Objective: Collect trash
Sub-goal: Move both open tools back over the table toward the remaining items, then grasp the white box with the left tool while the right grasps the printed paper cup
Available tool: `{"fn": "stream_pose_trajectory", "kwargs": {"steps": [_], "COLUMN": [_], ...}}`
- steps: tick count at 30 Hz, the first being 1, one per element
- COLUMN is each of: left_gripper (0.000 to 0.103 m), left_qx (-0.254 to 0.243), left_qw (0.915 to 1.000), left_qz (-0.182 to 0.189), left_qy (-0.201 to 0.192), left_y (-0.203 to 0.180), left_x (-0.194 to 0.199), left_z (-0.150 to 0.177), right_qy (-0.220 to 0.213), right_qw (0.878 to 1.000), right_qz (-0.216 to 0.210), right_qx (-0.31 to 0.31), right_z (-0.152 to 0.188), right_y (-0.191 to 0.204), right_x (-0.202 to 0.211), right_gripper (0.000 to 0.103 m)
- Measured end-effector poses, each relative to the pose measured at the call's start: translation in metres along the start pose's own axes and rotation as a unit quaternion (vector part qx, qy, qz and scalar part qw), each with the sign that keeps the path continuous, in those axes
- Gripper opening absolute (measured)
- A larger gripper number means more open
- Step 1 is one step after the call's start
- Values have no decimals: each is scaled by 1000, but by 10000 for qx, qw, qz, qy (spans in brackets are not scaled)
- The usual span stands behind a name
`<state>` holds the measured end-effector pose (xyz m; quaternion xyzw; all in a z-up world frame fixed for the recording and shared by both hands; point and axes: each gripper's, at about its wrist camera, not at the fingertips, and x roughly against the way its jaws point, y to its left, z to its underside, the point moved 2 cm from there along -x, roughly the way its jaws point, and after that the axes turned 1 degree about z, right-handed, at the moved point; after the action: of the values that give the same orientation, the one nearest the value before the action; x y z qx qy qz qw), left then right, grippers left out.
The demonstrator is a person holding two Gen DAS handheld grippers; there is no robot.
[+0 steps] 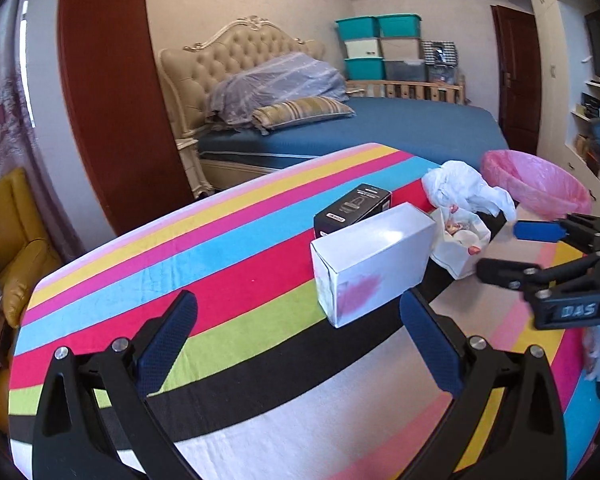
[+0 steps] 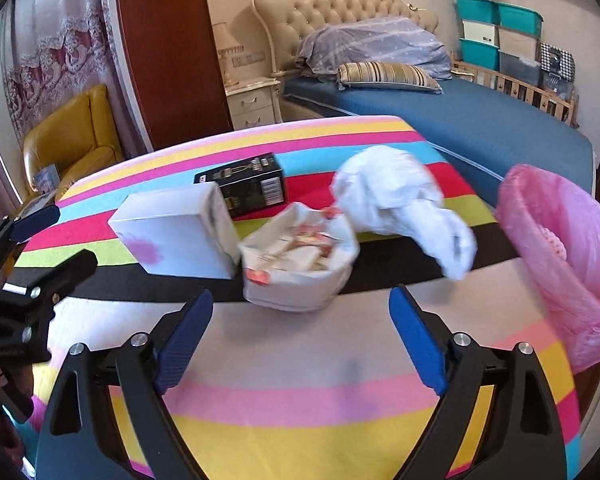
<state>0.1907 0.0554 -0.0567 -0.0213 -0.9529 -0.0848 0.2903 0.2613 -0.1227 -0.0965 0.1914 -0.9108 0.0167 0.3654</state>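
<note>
A table under a striped cloth [image 2: 300, 360] in pink, yellow, blue, red, green, black and white fills the foreground, with a blue-sheeted bed [image 2: 480, 120] behind it. At the table's far right edge stands a bin lined with a pink bag [image 2: 560, 240], its mouth open toward the table. The trash sits in a cluster across the red, green and black stripes. A white box [image 2: 176, 240] with a pink smudge on its side lies leftmost; in the left wrist view it sits just ahead of the left gripper [image 1: 296, 340], closer to the right-hand finger, and nothing lies between the fingers. That gripper's jaws are spread wide and empty above the cloth. Behind the white box, touching or nearly touching it, is a smaller black box [image 2: 248, 188]. Just right of the white box rests an open white paper bag [image 2: 300, 260] with printed wrappers inside, and beside that a crumpled white plastic bag [image 2: 400, 196] that reaches toward the bin. The right gripper [image 2: 300, 336] also stands wide apart and holds nothing; the paper bag lies directly ahead of the gap between its blue pads [image 2: 416, 340], near but not touching.
</note>
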Motion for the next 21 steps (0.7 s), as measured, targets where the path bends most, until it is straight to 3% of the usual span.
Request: {"fn": "stream_pose_trajectory", "kwargs": {"steps": [6, 12, 13, 14, 21], "left_gripper": [98, 98, 98, 98, 98], "left_qx": [-46, 337, 295, 238, -483], "left_qw": [9996, 9958, 9950, 9946, 9889], "left_qz": [264, 812, 905, 959, 1377], "left_qy": [97, 264, 292, 317, 289], "left_y": [11, 21, 19, 16, -5], "left_x": [-13, -28, -31, -34, -53], "left_z": [-2, -5, -6, -6, -24], "right_qy": [442, 632, 584, 546, 340], "right_qw": [9977, 9968, 9973, 9977, 9983], "right_qz": [96, 118, 99, 105, 84], "right_qx": [-508, -468, -442, -379, -472], "right_z": [-14, -22, -21, -20, 4], "right_y": [-5, -8, -9, -9, -21], "right_x": [-34, -50, -48, -45, -11], "right_gripper": [85, 83, 69, 65, 63]}}
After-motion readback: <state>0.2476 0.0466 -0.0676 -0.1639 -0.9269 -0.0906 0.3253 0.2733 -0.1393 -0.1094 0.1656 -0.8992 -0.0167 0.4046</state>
